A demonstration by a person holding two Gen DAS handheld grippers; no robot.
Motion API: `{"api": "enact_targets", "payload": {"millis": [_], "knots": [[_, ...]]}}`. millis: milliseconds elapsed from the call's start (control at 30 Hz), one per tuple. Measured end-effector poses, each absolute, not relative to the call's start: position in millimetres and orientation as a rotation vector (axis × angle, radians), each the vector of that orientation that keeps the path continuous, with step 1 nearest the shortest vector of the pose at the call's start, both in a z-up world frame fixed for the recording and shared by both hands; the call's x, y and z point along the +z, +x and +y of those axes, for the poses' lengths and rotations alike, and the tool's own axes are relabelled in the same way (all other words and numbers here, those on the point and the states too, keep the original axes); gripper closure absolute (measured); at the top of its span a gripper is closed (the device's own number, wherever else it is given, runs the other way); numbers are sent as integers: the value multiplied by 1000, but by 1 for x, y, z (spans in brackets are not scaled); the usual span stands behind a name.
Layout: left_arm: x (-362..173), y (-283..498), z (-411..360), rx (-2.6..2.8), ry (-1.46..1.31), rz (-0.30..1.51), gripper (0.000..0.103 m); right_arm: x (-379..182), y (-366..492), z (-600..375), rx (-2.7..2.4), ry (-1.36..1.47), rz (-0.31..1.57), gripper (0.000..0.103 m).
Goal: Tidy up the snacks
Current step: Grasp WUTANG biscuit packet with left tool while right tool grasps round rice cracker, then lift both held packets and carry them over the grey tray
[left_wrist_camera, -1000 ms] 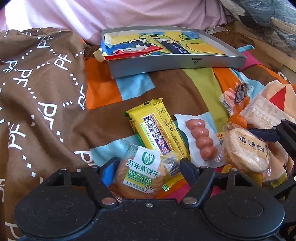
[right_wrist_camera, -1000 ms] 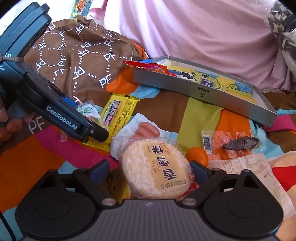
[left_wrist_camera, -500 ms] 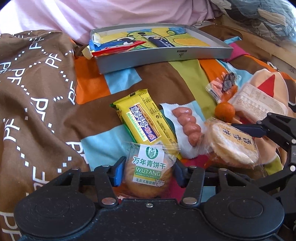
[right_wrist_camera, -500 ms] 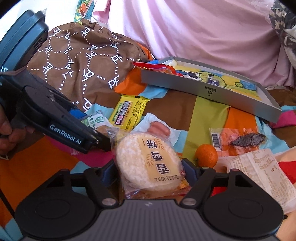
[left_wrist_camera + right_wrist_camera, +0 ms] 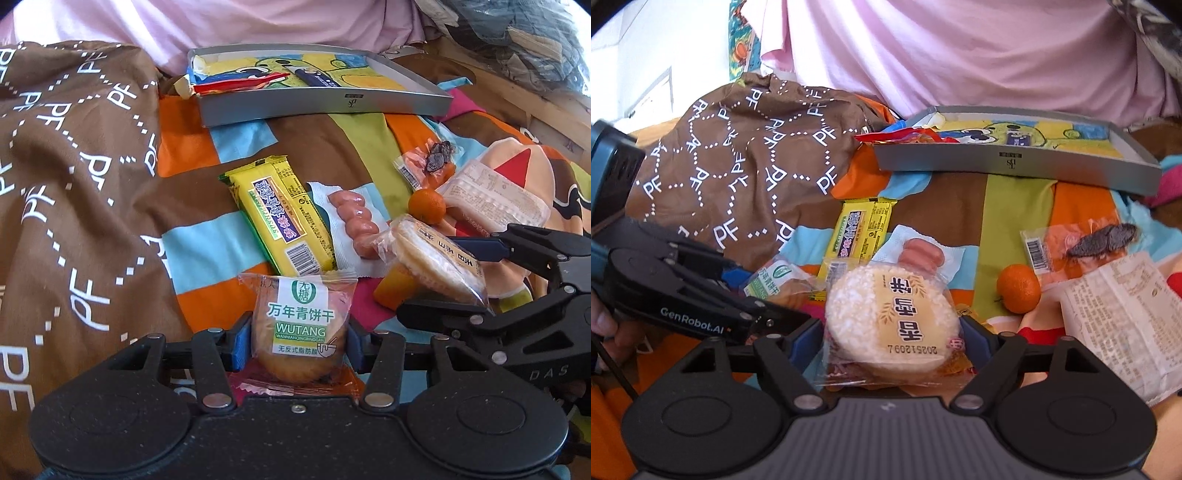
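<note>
Patchwork bedding in brown, orange, blue and green carries the snacks, with a grey tray (image 5: 325, 107) at its far side. Left tool (image 5: 295, 343) pinches one biscuit packet (image 5: 301, 328), label upright, reading "WUTANG". Right tool (image 5: 892, 332) pinches one round rice cracker packet (image 5: 890, 317), print inverted, stamped "20251209". Nearer than the tray lie one yellow bar packet (image 5: 280, 218), long axis running toward the tray, one sausage strip (image 5: 352, 225), and one mandarin (image 5: 1018, 288). Left tool body reads "GenRobot.AI".
</note>
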State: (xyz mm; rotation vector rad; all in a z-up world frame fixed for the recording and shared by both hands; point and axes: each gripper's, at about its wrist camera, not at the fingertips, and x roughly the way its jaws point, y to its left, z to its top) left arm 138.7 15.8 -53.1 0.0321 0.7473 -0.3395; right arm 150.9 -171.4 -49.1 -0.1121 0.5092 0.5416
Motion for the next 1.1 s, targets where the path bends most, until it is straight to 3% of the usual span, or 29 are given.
{"api": "enact_targets", "payload": {"millis": [200,1100], "knots": [[-53,136,15,-335,33,745,51,-49,151,-175,526,-59,511,30],[-39,110,10,-313,-36,784,52,-40,120,-180,457,2,441,31]]}}
